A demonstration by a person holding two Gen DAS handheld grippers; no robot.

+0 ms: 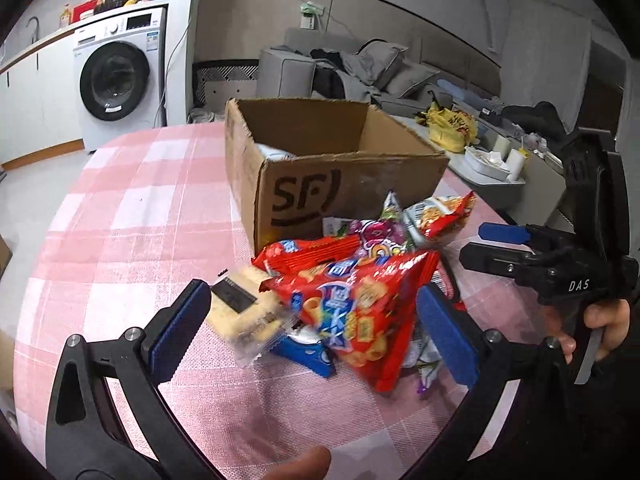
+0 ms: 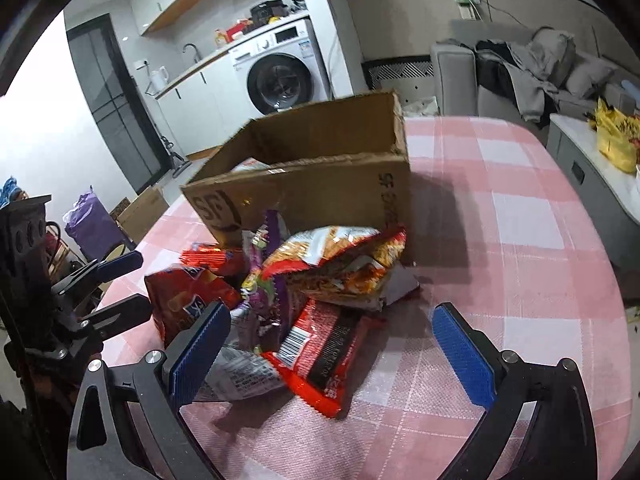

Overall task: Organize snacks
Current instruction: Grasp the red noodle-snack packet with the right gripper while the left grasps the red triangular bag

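Left wrist view is showing a heap of snack packets lying on the pink checked tablecloth (image 1: 132,208), pressed against the front wall of an open cardboard box (image 1: 344,184) printed with "SF". On top, a red biscuit bag (image 1: 360,312) is leaning across a pale cracker packet (image 1: 244,312) and a blue packet (image 1: 308,354), with a red-and-silver crisp bag (image 1: 440,216) sitting nearer the box. The left gripper (image 1: 312,328) is hovering with its 2 blue pads spread wide on either side of the red biscuit bag, touching nothing, probably lining up to take that topmost bag first since it is lying free.

From the right wrist view, the right gripper (image 2: 332,356) is likewise standing apart and empty, its pads framing a red noodle packet (image 2: 324,356) at the near edge of the heap. Something pale is already resting inside the box, so the box is likely serving as the sorting bin. Beyond the table, a washing machine (image 1: 116,80) and a grey sofa (image 1: 360,68) are standing well apart from the work.
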